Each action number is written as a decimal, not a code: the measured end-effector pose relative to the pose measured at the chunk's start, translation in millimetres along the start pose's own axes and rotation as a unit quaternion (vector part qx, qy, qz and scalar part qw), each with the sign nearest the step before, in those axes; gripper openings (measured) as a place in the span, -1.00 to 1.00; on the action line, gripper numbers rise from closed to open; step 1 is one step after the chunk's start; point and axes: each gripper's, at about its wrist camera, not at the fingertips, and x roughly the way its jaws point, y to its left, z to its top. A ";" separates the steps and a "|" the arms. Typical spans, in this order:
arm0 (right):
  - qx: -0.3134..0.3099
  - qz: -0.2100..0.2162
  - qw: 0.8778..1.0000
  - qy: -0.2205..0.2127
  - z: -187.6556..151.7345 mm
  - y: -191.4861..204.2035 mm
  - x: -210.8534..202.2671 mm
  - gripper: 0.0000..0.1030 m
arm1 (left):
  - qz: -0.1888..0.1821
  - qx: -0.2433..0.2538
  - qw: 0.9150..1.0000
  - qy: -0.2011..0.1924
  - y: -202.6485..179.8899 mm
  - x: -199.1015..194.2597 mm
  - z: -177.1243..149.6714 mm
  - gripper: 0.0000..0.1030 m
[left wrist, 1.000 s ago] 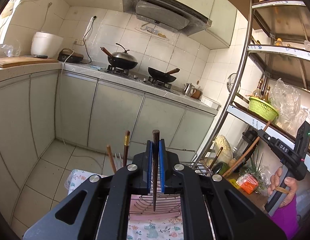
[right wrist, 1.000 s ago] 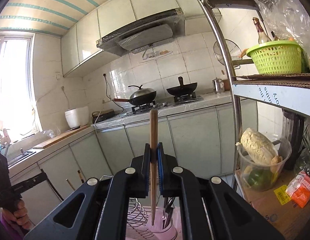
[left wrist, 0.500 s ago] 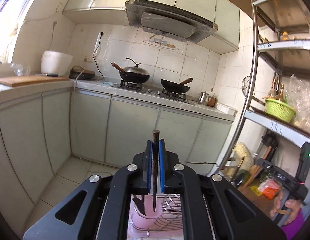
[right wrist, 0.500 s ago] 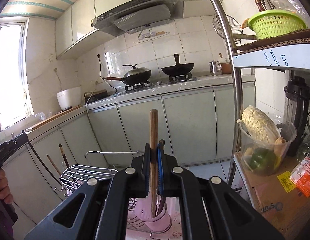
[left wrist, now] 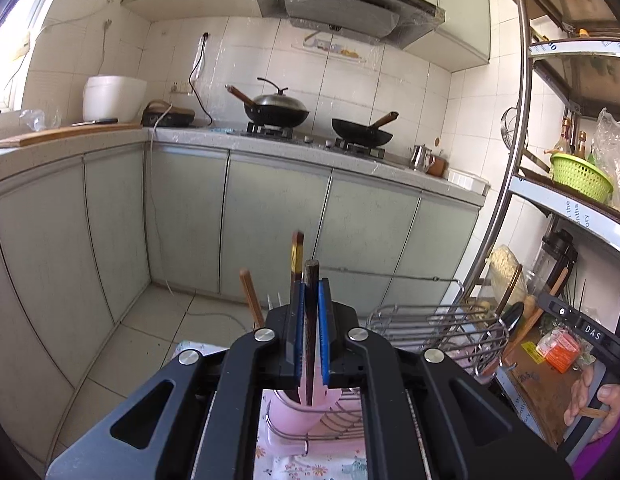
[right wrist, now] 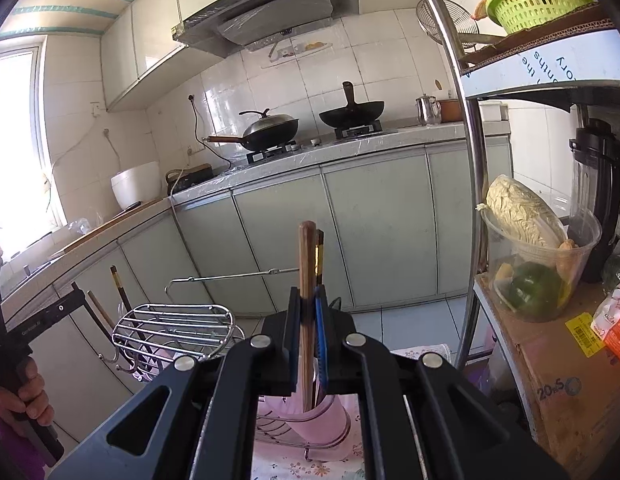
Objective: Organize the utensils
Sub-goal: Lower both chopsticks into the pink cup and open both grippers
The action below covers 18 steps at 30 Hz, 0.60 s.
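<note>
Each claw is clamped on one upright chopstick, left claw (left wrist: 311, 332) on the dark chopstick (left wrist: 310, 320), right claw (right wrist: 308, 336) on the light chopstick (right wrist: 307, 304), both poised over the pink cup (left wrist: 298, 408), so next comes lowering and letting go.

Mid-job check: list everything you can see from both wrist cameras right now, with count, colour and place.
dark wooden chopstick: 1, dark brown, upright in the left jaws, tip over the cup
light wooden chopstick: 1, tan, upright in the right jaws, tip in the cup
pink plastic utensil cup: 1, pink, in the rack below both grippers
chrome wire dish rack: 1, silver, on the floral cloth
floral cloth: 1, white patterned, under the rack
lidded black wok: 1, black, left burner
open black wok: 1, black, right burner
green plastic basket: 1, green, metal shelf
white rice cooker: 1, white, counter corner
left gripper: black, blue pads, shut
right gripper: black, blue pads, shut
</note>
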 end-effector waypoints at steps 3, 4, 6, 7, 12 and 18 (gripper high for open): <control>0.006 0.001 1.000 0.007 -3.9 -0.8 4.4 -0.87 | 0.000 -0.008 1.000 0.013 3.8 5.0 -9.7 -0.89; 0.007 0.002 1.000 0.009 -5.2 -0.7 5.7 -0.87 | 0.002 -0.010 1.000 0.018 5.2 6.7 -12.3 -0.89; 0.008 0.003 1.000 0.013 -7.4 0.4 7.1 -0.87 | 0.006 -0.012 1.000 0.027 8.5 10.8 -18.4 -0.89; 0.007 0.003 1.000 0.014 -8.9 1.2 7.8 -0.87 | 0.008 -0.014 0.999 0.030 10.0 12.8 -20.7 -0.89; 0.009 0.004 1.000 0.018 -15.1 1.8 12.1 -0.87 | 0.016 -0.023 0.999 0.039 15.0 20.1 -28.9 -0.89; 0.013 0.004 1.000 0.015 -19.7 1.0 11.7 -0.87 | 0.021 -0.027 0.998 0.049 16.7 29.8 -37.8 -0.89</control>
